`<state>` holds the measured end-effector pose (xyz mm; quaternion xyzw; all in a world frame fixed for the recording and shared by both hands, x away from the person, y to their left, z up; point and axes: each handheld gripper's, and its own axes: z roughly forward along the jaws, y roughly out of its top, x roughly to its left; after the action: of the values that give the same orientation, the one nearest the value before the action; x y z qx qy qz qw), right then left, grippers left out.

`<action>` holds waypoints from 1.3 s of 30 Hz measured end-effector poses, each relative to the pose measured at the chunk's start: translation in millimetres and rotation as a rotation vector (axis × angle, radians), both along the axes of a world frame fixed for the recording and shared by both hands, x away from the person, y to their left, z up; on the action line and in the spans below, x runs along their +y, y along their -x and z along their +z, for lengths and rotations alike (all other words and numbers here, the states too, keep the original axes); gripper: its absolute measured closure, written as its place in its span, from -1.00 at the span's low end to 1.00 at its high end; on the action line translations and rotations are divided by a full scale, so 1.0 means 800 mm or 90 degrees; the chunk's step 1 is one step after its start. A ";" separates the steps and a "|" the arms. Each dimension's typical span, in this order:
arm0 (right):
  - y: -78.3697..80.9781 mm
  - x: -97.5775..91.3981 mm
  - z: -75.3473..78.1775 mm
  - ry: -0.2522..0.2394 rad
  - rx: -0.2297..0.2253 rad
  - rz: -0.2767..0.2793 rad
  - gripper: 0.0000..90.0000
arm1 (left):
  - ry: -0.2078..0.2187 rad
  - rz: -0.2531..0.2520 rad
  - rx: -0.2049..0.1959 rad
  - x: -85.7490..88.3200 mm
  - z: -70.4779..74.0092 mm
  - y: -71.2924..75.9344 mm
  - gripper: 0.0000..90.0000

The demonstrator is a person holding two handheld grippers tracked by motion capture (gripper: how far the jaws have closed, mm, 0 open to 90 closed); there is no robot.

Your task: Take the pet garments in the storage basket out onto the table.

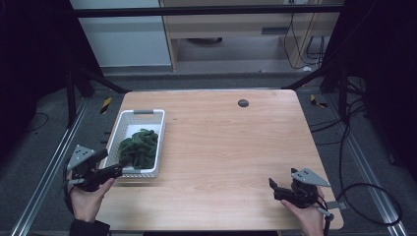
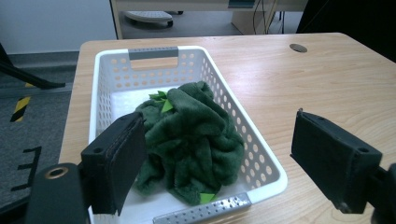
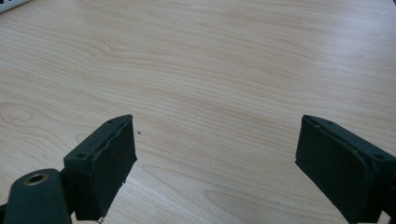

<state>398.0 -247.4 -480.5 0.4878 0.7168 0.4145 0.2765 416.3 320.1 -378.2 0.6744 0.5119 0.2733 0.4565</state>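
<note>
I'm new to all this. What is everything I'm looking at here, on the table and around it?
Light wooden table: one, pale brown, centre of the room.
White perforated plastic basket: one, white with grey handles, left part of the table.
Crumpled dark green plush cloth: one, dark green, inside the basket.
Round dark cable hole: one, black, far side of the tabletop.
Left gripper: one, black, jaws open, at the basket's near end.
Right gripper: one, black, jaws open, near right of the table.

A crumpled dark green cloth [image 2: 191,140] lies heaped in a white perforated basket [image 2: 261,154] with grey handles, standing lengthwise near the desk's [image 1: 226,147] left edge.
</note>
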 end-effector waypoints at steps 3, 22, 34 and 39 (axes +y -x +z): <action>0.000 0.000 0.000 0.001 -0.001 0.000 -0.73 | 0.000 0.006 -0.001 0.002 0.003 -0.005 -0.61; -0.002 0.000 0.000 0.001 -0.004 0.001 -0.76 | 0.009 0.033 0.020 0.015 0.010 -0.053 -0.63; -0.004 -0.001 0.000 0.000 -0.006 0.002 -0.76 | -0.030 0.021 0.038 -0.001 0.011 -0.083 -0.63; -0.004 -0.001 0.000 0.001 -0.006 0.004 -0.77 | -0.045 0.022 0.048 -0.006 0.010 -0.094 -0.63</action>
<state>401.3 -248.5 -480.3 0.4833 0.7173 0.4173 0.2788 491.7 315.0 -369.9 0.6907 0.5306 0.2733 0.4082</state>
